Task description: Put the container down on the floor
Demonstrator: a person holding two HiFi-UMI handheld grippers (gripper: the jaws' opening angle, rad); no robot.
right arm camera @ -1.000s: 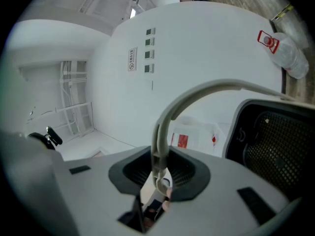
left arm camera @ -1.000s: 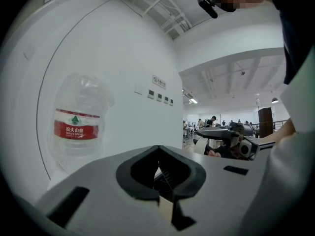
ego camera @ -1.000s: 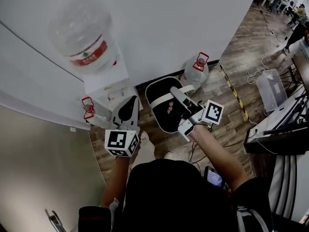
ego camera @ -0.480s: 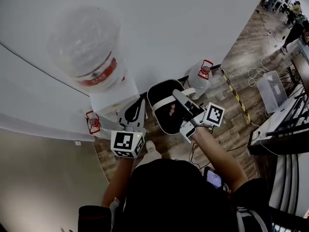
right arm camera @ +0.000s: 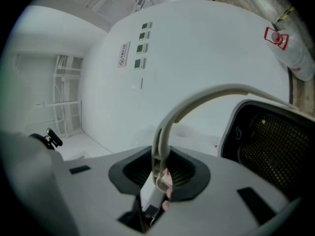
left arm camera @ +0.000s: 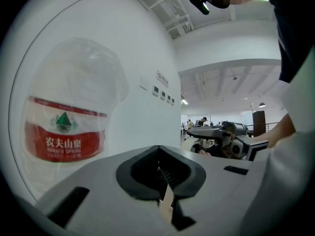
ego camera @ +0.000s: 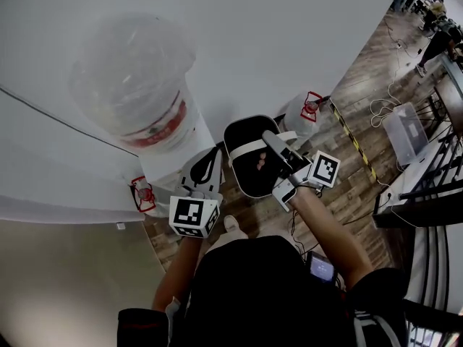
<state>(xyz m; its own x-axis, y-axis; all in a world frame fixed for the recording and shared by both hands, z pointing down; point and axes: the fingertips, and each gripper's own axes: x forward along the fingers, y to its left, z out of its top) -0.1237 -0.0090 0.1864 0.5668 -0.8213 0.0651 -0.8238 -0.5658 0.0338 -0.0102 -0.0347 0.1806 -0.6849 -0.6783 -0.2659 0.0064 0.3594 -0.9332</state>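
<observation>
The right gripper has its jaws clamped on the white handle of the container, which hangs just beyond the jaw tips, above the floor. The left gripper is closed and empty, to the container's left. Over the last second the container shifted slightly toward the water bottle. Descent cannot be confirmed from overhead, so lowering probably remains outstanding.
</observation>
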